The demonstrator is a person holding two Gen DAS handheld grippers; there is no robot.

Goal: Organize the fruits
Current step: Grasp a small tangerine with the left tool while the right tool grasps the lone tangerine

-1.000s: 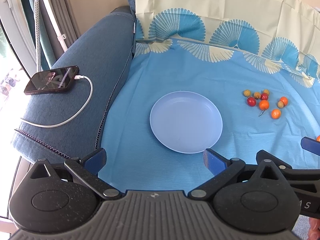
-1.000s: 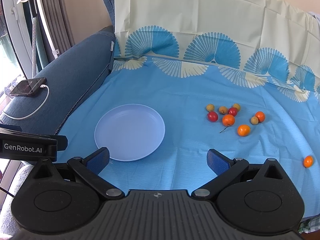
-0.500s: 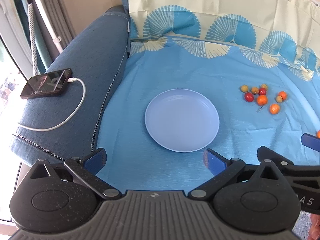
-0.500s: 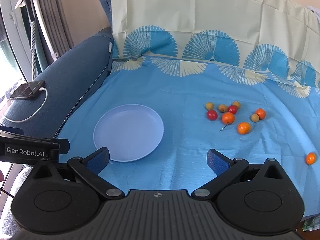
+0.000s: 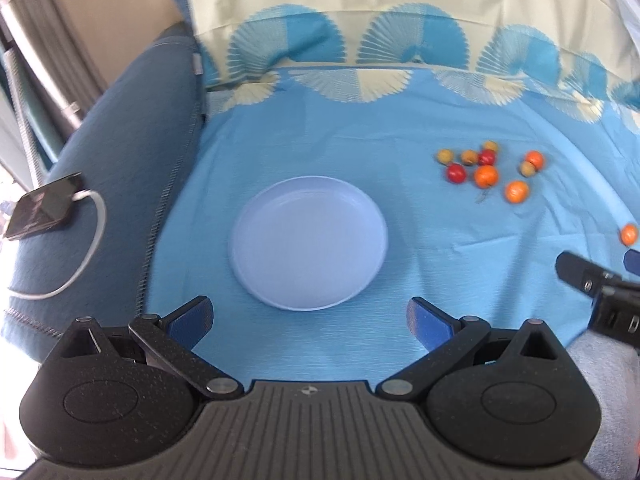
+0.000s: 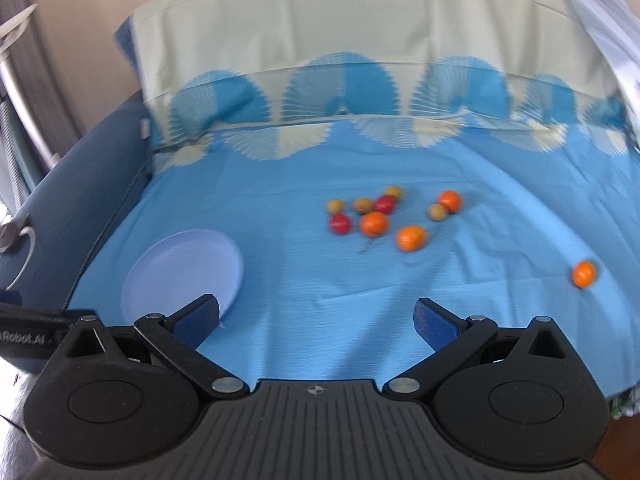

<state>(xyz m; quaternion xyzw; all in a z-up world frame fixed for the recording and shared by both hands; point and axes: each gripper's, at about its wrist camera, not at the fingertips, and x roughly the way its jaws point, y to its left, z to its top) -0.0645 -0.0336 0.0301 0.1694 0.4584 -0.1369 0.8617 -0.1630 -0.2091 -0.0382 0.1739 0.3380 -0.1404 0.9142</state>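
Round pale-blue plastic plate [image 5: 308,240]: nothing placed | small orange, red and yellow fruits [image 6: 376,222]: all left loose on blue cloth [image 6: 304,280] | left tongs [image 5: 310,318], right tongs [image 6: 316,318]: spread wide, nothing gripped

"Robot.AI" on left claw [image 6: 28,338] body, blurred

One plate [image 6: 160,276], four orange fruits [image 6: 410,237], two red [image 6: 340,223], four yellowish [image 6: 335,205].

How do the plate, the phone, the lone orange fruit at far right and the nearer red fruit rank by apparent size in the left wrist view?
1. plate
2. phone
3. lone orange fruit and nearer red fruit: they look alike, so unranked.
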